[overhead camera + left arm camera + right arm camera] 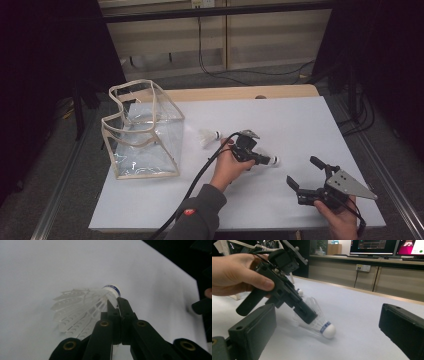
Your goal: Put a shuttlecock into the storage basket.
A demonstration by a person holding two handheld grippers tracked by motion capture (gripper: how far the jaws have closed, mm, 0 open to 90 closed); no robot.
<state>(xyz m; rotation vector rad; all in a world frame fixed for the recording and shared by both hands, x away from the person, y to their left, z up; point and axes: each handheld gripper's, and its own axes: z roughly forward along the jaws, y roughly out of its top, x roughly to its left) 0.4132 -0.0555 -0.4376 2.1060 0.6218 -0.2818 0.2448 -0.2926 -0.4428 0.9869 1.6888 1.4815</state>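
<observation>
- High view, left side: a clear bag is stood open on the white table, likely so things can be dropped in.
- A loose shuttlecock is laid near it.
- The second shuttlecock is pinched by the left gripper, jaws closed on its skirt.
- The right gripper is held with jaws wide apart, waiting.
- Dark curtains are hung around.

Left tool angled down, jaws together; right tool wide apart.

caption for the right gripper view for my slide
Left gripper shut on a shuttlecock lying on the white table.
</observation>
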